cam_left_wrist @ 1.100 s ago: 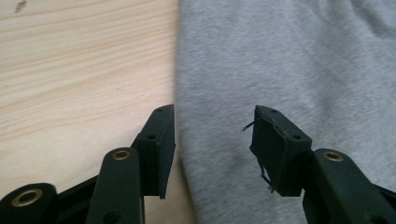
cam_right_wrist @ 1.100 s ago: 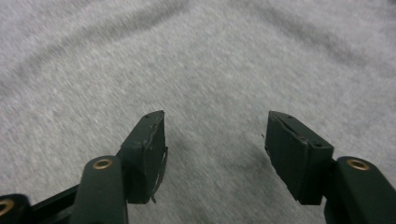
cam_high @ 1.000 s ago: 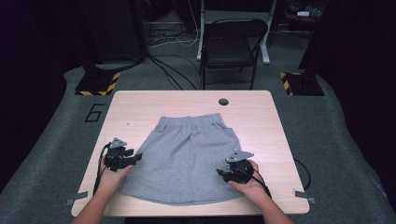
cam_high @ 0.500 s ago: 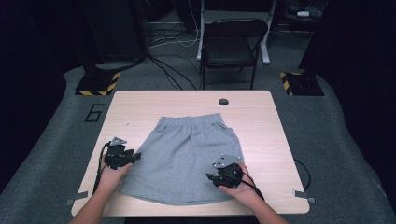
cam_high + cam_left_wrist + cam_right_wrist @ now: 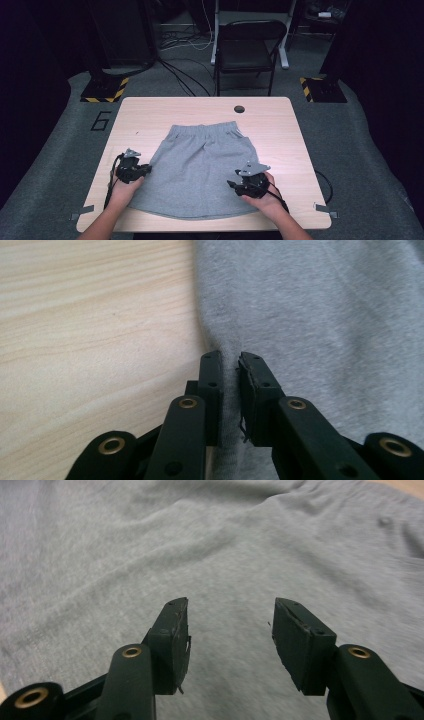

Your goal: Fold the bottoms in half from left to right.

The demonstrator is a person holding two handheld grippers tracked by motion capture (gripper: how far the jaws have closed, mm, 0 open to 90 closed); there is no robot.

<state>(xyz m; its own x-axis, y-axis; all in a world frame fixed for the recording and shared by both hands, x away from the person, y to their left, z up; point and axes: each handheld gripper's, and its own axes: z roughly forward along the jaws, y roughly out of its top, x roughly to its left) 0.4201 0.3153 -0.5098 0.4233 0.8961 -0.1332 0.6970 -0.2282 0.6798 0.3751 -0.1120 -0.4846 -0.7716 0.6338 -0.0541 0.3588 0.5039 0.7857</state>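
L gripper (image 5: 229,390) pinches shorts (image 5: 202,165) left edge, R gripper (image 5: 230,630) jaws wide over near right cloth (nothing held): risk—lopsided pull bunches fabric, thin pinch may slip.

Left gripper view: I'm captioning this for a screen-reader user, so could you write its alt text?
The left gripper, with two black jaws nearly closed, pinches a raised fold at the edge of the grey knit fabric shorts. The cloth covers the right side of the picture, and the light wooden table shows bare on the left.
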